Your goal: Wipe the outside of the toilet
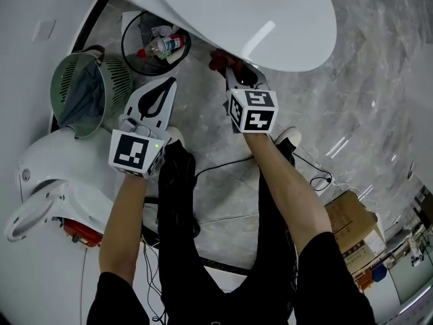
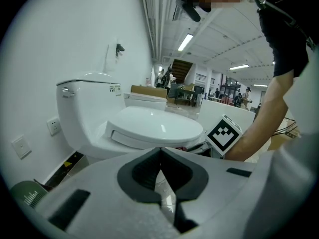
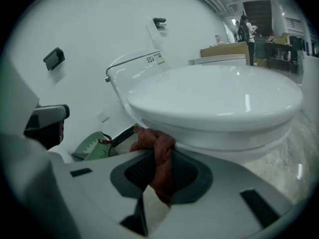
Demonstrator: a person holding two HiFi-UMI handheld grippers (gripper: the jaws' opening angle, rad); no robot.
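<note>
A white toilet (image 1: 270, 19) with its lid down fills the top of the head view; its tank (image 2: 89, 108) and lid (image 3: 214, 103) show in both gripper views. My right gripper (image 1: 237, 70) is shut on a reddish-brown cloth (image 3: 157, 158), and the cloth (image 1: 218, 59) presses against the bowl's outer rim just under the lid. My left gripper (image 1: 162, 87) hangs to the left of the bowl, shut with nothing between its jaws, clear of the toilet.
A black wire bin (image 1: 155, 42) with a plastic bottle stands by the toilet's base. A green basket (image 1: 84, 90) and a second white toilet (image 1: 54, 181) lie to the left. Cables (image 1: 311, 175) and cardboard boxes (image 1: 355, 229) sit on the grey marble floor.
</note>
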